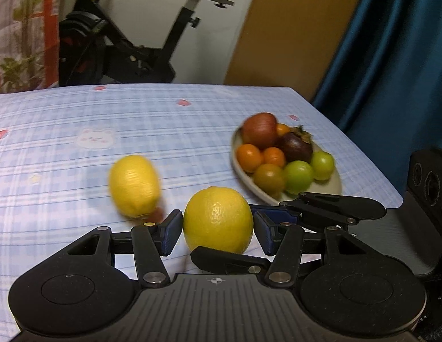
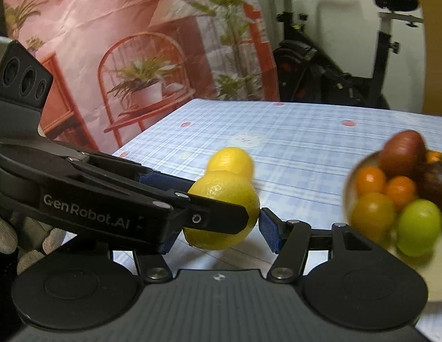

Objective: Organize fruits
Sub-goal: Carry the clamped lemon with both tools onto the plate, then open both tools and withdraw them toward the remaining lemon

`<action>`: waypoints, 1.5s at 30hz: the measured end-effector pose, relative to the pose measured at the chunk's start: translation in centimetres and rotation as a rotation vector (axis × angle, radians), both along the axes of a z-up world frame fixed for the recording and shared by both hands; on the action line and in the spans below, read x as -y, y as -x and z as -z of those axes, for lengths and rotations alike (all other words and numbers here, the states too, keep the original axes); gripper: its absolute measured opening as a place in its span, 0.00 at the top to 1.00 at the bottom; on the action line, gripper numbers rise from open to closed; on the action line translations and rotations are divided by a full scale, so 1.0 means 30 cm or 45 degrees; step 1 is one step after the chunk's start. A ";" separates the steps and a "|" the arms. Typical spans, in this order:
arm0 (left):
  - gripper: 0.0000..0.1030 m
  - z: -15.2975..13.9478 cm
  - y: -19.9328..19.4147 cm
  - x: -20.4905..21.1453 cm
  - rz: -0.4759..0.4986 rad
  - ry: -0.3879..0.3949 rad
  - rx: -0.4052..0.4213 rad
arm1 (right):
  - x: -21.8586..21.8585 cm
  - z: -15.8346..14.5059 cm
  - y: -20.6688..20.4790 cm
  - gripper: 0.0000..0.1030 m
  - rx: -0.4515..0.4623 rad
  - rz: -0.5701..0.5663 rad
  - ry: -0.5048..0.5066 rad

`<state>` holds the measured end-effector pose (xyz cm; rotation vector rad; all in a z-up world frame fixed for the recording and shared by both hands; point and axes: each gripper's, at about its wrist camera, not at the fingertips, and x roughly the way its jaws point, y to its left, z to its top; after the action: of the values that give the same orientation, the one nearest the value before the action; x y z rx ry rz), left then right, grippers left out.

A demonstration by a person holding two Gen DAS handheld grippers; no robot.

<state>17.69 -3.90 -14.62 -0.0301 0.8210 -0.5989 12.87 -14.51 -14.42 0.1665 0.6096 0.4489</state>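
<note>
While left hand-held gripper and right hand-held gripper clamp lemon | plate near table-edge

- left gripper: matte black linkage arms, silver pivot screws, blue pads, ribbed grey base
- right gripper: same build
- white "GenRobot.AI" lettering on left gripper's side
- grey knit glove

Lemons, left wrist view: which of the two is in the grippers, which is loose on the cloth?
The nearer lemon sits between both grippers' pads, left gripper and right gripper. The farther, blurred lemon lies alone on the tablecloth, touched by neither.
</note>
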 end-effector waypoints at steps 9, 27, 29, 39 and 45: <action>0.44 -0.045 0.018 0.224 0.129 -0.043 0.035 | 0.201 -0.029 0.098 0.40 0.015 0.165 -0.098; 0.49 -0.008 -0.011 0.569 0.283 -0.091 0.051 | 0.506 -0.018 0.204 0.44 0.027 0.524 -0.115; 0.49 -0.003 -0.023 0.579 0.281 -0.089 0.049 | 0.515 -0.014 0.196 0.47 0.042 0.520 -0.116; 0.49 0.014 -0.043 0.599 0.264 -0.118 0.061 | 0.527 0.018 0.179 0.47 0.079 0.513 -0.111; 0.49 0.002 -0.027 0.595 0.259 -0.100 0.097 | 0.516 0.033 0.188 0.46 0.154 0.542 -0.027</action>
<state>18.49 -21.76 -14.69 0.1488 0.7779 -0.7539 7.23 -29.99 -15.40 0.2803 0.4349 0.0525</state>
